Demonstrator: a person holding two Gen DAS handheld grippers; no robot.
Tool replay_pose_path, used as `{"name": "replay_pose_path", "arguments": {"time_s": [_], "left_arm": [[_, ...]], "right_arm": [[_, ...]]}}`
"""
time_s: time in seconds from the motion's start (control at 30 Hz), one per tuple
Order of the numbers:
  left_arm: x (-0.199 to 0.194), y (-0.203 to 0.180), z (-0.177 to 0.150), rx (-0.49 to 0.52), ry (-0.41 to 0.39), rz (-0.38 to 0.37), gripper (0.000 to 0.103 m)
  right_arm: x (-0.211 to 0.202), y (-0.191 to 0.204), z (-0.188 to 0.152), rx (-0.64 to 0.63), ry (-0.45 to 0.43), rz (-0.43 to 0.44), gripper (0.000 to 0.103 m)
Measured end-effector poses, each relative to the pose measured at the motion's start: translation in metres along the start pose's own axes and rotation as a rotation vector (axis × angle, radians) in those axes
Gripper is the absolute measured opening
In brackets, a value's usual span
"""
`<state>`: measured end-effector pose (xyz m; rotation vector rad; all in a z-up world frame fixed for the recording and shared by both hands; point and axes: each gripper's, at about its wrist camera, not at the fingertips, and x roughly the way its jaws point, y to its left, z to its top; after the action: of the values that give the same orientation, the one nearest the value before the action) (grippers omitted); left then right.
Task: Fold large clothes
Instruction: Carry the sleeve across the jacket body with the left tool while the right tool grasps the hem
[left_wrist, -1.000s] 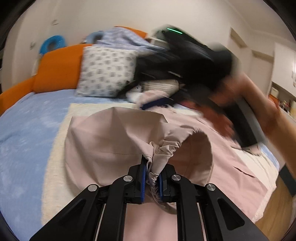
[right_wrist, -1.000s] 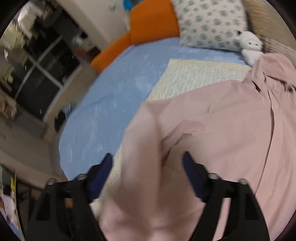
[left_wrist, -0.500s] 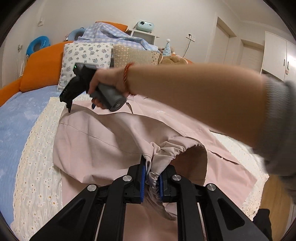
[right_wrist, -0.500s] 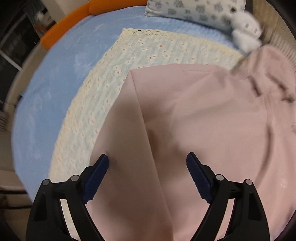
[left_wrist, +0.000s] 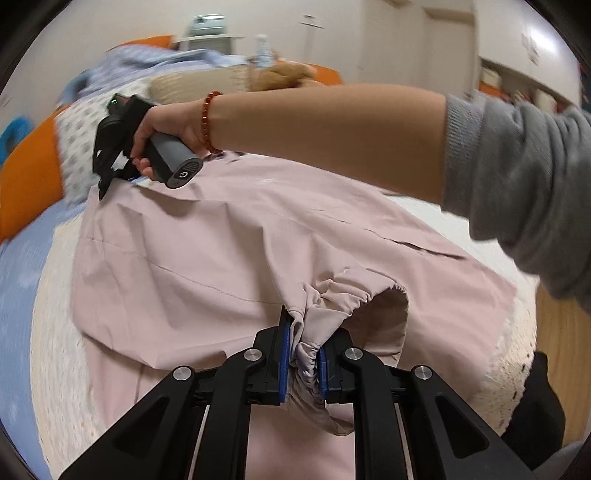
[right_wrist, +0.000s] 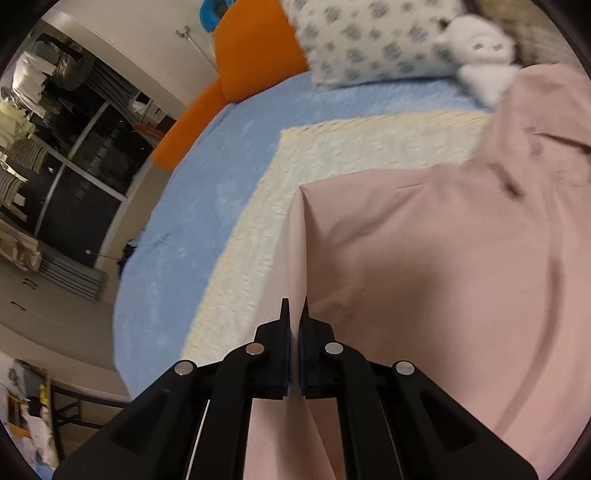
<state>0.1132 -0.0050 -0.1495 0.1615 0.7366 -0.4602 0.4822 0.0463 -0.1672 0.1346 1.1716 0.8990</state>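
**A:** Status of the garment?

**B:** The pink shirt lies spread on the cream daisy-print blanket, which covers the blue bedsheet on the bed. The collar end points toward the floral pillow at the head of the bed; the hem end is nearest the person.

**A:** State of each hand-held gripper?

**B:** The left hand-held gripper is clamped on the gathered cuff of a sleeve, with bunched fabric filling the gap between the blue pads. The right hand-held gripper is closed to a narrow slit on a crease of the shirt near the shoulder seam, at the blanket's left side. In the left wrist view the right hand reaches across the shirt to that spot.

**A:** Failure modes from here?

**B:** In my judgement, three.
1. The right grip takes only a thin ridge of cloth. A sharp pull could strip it out of the pads, dropping the fold line.
2. The cuff is held as a wad. Carrying it across may drag the sleeve in twisted, leaving a lump under the fold.
3. Both grips tug the same panel. Uneven tension could slide the whole shirt, or ruck the blanket beneath it, toward the bed's edge.

**A:** Nearby obstructions?

**B:** A white plush toy sits touching the collar area; a wide sweep could knock it.
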Motion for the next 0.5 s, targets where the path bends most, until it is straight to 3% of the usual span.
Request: {"name": "replay_pose_path", "arguments": {"time_s": [0.2,0.37,0.4,0.43,0.5], "left_arm": [[0.015,-0.038,-0.002,0.094,0.076,-0.006,0.02],[0.026,-0.043,-0.017,0.066,0.131,-0.007,0.02],[0.028,-0.041,-0.018,0.059,0.137,-0.01,0.023],[0.034,-0.04,-0.02,0.045,0.152,-0.026,0.036],[0.04,-0.038,-0.022,0.012,0.175,-0.046,0.049]], "right_arm": [[-0.014,-0.053,-0.035,0.1,-0.005,-0.072,0.004],[0.009,-0.082,-0.057,0.15,0.005,-0.162,0.004],[0.015,-0.082,-0.061,0.142,0.007,-0.18,0.004],[0.02,-0.083,-0.064,0.126,0.006,-0.196,0.004],[0.023,-0.076,-0.068,0.075,-0.021,-0.231,0.007]]}}
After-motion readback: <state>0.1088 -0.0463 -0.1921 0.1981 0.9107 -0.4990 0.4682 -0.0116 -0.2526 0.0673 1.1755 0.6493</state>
